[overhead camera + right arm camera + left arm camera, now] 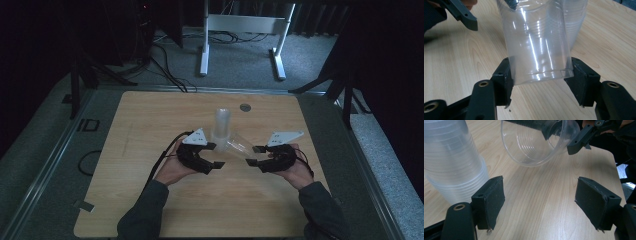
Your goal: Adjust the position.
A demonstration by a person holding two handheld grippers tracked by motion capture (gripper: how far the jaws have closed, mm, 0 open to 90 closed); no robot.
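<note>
The clear plastic cup (537,47) sits clamped by its base end between my right gripper (541,82) pads, tilted off the table with its open mouth turned toward the stack of cups (221,125) standing upright near the table's middle. My left gripper (540,202) hangs with its jaws apart and nothing between them, just beside the stack's foot. I judge the thin wall the weak point: squeeze harder and it buckles, loosen and the cup slips out and rolls. A careless swing of the cup's rim could also topple the stack. The wooden table (150,125) gives bare room on all sides, its edges well away from both hands.
</note>
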